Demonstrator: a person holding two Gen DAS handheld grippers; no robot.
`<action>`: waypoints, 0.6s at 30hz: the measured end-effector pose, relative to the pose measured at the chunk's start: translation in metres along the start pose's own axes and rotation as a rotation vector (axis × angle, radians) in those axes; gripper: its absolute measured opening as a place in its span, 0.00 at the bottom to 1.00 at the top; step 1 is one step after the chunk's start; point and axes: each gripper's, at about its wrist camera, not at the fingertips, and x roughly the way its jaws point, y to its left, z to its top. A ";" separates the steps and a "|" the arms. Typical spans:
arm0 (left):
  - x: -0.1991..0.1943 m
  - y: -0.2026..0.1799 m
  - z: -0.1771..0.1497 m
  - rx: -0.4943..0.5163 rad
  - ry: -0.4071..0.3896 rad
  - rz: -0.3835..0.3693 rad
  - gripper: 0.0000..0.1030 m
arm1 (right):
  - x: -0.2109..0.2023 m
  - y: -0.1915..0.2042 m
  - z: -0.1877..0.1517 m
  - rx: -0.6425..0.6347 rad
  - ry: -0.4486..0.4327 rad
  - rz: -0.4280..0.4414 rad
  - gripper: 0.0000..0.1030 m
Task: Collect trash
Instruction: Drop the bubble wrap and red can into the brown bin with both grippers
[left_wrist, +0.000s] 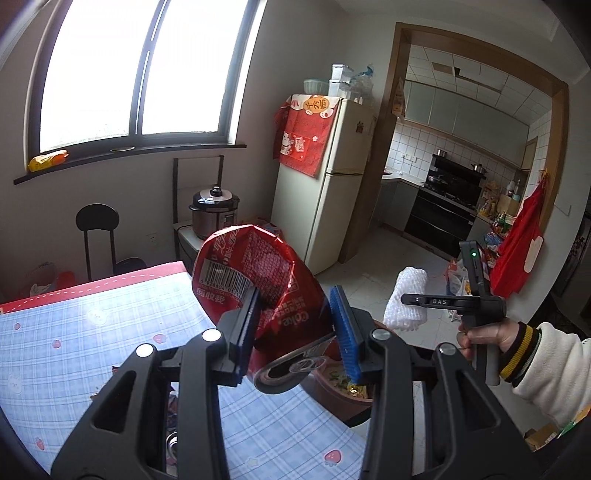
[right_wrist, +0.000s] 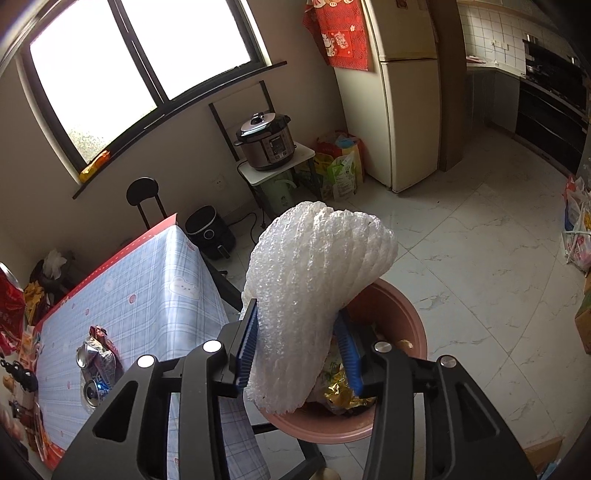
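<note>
Home dining room: fridge (left_wrist: 325, 177), table (left_wrist: 92, 332)

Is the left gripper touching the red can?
Touching. The left wrist view shows the fingers of the left gripper pressed on the crushed red can.

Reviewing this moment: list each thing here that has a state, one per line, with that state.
Left gripper: shut on the red can.
Red can: crushed, tab end toward camera.
Right gripper: foam net between its jaws.
Foam net: bunched, above the bin.
Bin: open, holding trash.
Cans on table: crushed, uncollected.
</note>
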 end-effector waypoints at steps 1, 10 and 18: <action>0.007 -0.006 0.000 0.004 0.004 -0.008 0.39 | -0.001 -0.001 0.002 -0.004 -0.005 -0.003 0.54; 0.057 -0.046 0.003 0.030 0.030 -0.088 0.38 | -0.011 -0.013 0.010 -0.018 -0.020 0.021 0.89; 0.106 -0.076 0.006 0.068 0.073 -0.171 0.26 | -0.033 -0.033 -0.002 0.026 -0.039 0.007 0.95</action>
